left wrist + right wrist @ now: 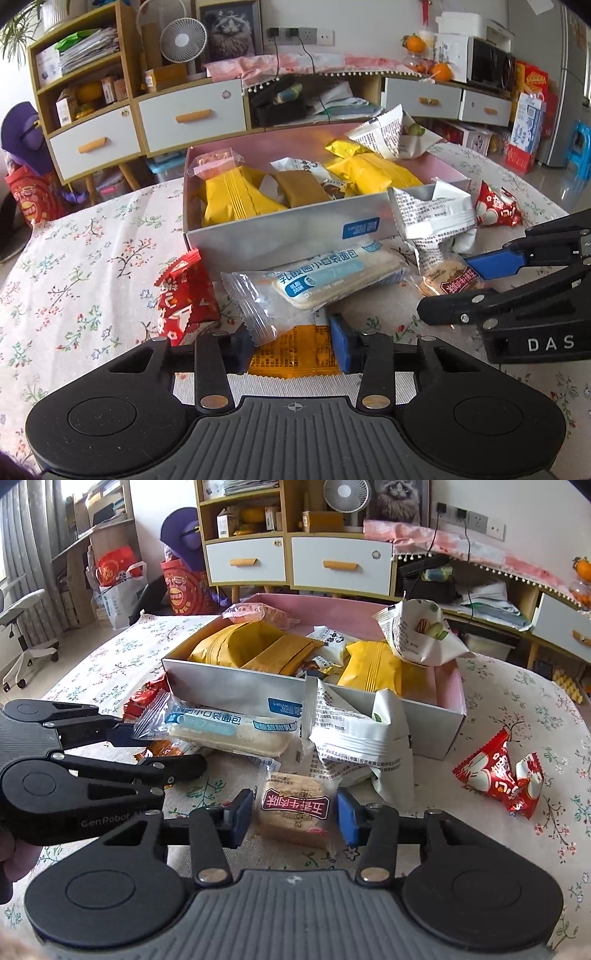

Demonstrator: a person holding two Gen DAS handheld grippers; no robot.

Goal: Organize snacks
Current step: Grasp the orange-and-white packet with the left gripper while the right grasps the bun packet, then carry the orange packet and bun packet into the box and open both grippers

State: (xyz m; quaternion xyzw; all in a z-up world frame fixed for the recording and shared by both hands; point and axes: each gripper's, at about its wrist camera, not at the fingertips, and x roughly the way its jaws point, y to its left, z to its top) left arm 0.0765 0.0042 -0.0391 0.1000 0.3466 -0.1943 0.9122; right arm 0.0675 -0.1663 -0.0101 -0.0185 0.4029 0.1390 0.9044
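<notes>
A silver box with pink lining (280,225) (229,692) holds several yellow and white snack packs. In front of it lie a clear bread pack with blue label (325,280) (225,731), a white crumpled pack (432,218) (362,746), a small brown cake pack (448,282) (295,808), an orange pack (291,354), and red candy packs (184,302) (498,771). My left gripper (291,347) is open, its pads astride the orange pack and the bread pack's corner. My right gripper (295,814) is open, its pads either side of the brown cake pack.
The table has a floral cloth (92,258). A white nut pack (391,136) (421,635) leans on the box's far right rim. Cabinets with drawers (192,114) stand behind the table. The right gripper (495,273) shows at the left wrist view's right edge.
</notes>
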